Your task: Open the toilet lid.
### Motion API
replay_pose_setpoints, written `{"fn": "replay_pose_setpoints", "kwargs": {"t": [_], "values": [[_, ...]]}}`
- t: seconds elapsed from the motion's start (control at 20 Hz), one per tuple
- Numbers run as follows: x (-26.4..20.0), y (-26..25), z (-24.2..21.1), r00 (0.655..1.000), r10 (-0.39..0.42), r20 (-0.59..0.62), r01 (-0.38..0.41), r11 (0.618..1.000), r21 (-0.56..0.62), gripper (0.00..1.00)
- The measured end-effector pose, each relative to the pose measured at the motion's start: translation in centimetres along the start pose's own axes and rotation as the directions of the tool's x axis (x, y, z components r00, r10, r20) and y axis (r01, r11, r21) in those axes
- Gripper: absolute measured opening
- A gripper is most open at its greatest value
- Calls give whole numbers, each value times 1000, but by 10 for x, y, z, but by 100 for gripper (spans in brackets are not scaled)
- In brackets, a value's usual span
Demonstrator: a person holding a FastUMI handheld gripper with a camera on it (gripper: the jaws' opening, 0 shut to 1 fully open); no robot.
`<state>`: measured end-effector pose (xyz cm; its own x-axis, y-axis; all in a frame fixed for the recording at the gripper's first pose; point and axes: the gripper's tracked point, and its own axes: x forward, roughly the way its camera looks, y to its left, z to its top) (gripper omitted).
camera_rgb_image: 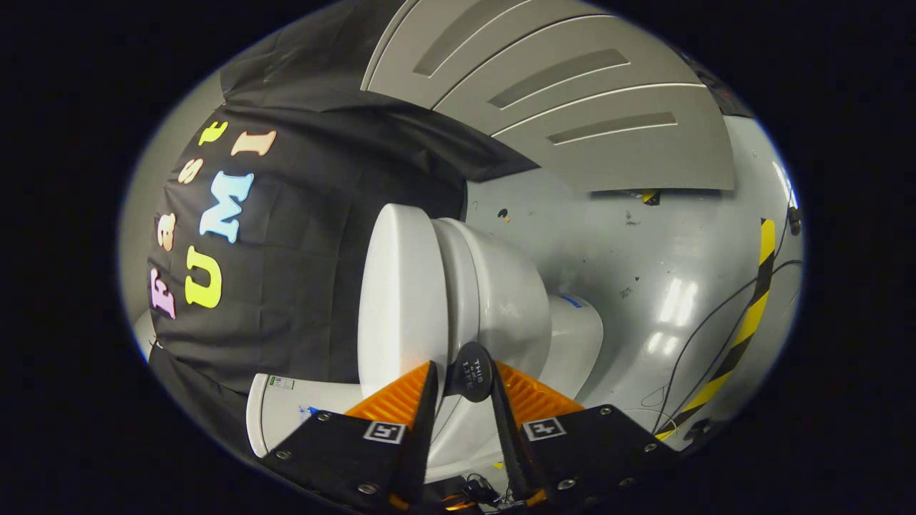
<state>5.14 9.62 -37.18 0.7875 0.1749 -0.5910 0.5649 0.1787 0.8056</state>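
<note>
The view is rolled on its side. A white toilet stands just ahead of the fingers, its lid (pixel 401 300) lying flat against the seat and bowl (pixel 504 293). A round black tab (pixel 470 372) sticks out from the lid's front edge. My gripper (pixel 465 379) has its two orange ribbed fingers (pixel 397 400) on either side of this tab, closed in against it. The tab's lower part is hidden between the fingers.
The white tank (pixel 286 411) lies beside the left finger, against the black cloth wall (pixel 300 272). Beyond the bowl is the grey floor (pixel 644 272), with a yellow-and-black tape strip (pixel 748 329) and thin black cables (pixel 687 350). Grey panels (pixel 572 93) stand farther off.
</note>
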Motion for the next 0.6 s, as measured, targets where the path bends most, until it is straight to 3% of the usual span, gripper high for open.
{"fn": "replay_pose_setpoints", "kwargs": {"t": [0.05, 0.15, 0.4, 0.6], "values": [[0, -2, 0, 1000, 7, 1, -7, 1000, 21, 33], [-1, -4, 2, 999, 35, 0, -35, 997, 64, 18], [2, -1, 2, 998, 55, 14, -56, 997, 56, 11], [-3, 5, 2, 999, 51, 18, -52, 998, 46, 0]]}}
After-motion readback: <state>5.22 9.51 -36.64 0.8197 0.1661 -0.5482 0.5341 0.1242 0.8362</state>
